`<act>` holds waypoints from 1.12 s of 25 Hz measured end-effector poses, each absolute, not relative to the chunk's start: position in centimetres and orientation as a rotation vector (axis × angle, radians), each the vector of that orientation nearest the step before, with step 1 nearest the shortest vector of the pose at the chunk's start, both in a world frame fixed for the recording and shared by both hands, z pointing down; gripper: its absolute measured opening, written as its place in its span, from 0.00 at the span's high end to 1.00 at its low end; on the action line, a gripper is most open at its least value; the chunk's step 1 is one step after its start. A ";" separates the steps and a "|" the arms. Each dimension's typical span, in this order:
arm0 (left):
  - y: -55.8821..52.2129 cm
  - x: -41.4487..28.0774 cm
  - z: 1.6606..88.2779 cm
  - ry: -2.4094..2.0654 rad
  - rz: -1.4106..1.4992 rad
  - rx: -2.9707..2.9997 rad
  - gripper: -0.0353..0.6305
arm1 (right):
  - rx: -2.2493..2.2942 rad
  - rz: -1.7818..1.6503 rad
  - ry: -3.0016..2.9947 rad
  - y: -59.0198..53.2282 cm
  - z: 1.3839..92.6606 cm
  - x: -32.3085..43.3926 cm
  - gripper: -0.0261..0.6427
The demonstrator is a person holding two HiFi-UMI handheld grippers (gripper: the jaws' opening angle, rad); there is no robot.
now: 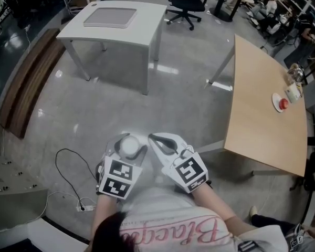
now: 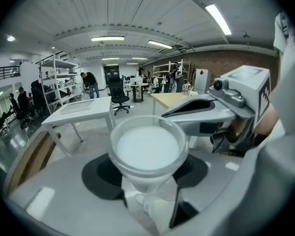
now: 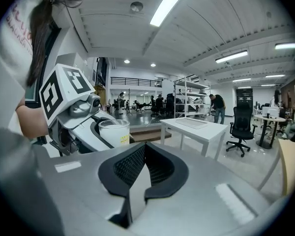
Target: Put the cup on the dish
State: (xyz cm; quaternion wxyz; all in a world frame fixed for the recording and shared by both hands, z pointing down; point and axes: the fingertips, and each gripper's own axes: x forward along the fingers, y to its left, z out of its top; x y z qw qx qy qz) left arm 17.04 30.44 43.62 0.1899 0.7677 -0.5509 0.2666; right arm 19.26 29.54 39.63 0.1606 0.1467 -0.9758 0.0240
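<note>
1. A person point(image 1: 165, 230) in a light printed top stands on a polished grey floor point(image 1: 163, 88). Each hand holds a two-jaw gripper close in front of the body.
2. The left gripper point(image 1: 129, 147) is clamped on the cup point(image 2: 147, 149), a translucent white cup. It sits between the dark pads, with its round mouth filling the middle of the left gripper view.
3. In the right gripper view the cup appears roughly upright in that grip, with a small yellow label on its side.
4. The right gripper point(image 3: 144, 154) carries nothing. Its ribbed black jaws are pressed together, with no gap at the tips.
5. The two grippers sit side by side, just apart. In the head view the right one's closed tip is near the cup's rim.
6. The dish point(image 1: 279, 103) is small and has something red on it. It lies near the far right edge of a wooden table point(image 1: 257, 114), well apart from the cup.
7. A pale vessel point(image 1: 293, 92) stands just beside the dish. Beyond it is a glassy item too small to identify.
8. Farther off stands a white table point(image 1: 147, 28) bearing a grey mat point(image 1: 110, 18), with a black office chair point(image 1: 186, 4) beyond it.
9. A brown bench point(image 1: 29, 83) runs along the left side, and a black cable point(image 1: 68, 159) loops over the floor near the person's feet.
</note>
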 end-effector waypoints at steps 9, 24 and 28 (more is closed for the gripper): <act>24.0 11.6 43.6 -1.541 0.751 2.146 0.57 | 0.367 0.081 -2.769 23.6 39.9 13.4 0.96; 15.6 3.8 42.7 -1.534 0.754 2.192 0.57 | 0.325 0.028 -2.759 16.5 39.0 5.0 0.96; 14.9 3.4 42.7 -1.533 0.745 2.203 0.57 | 0.337 0.024 -2.755 15.8 39.3 4.8 0.96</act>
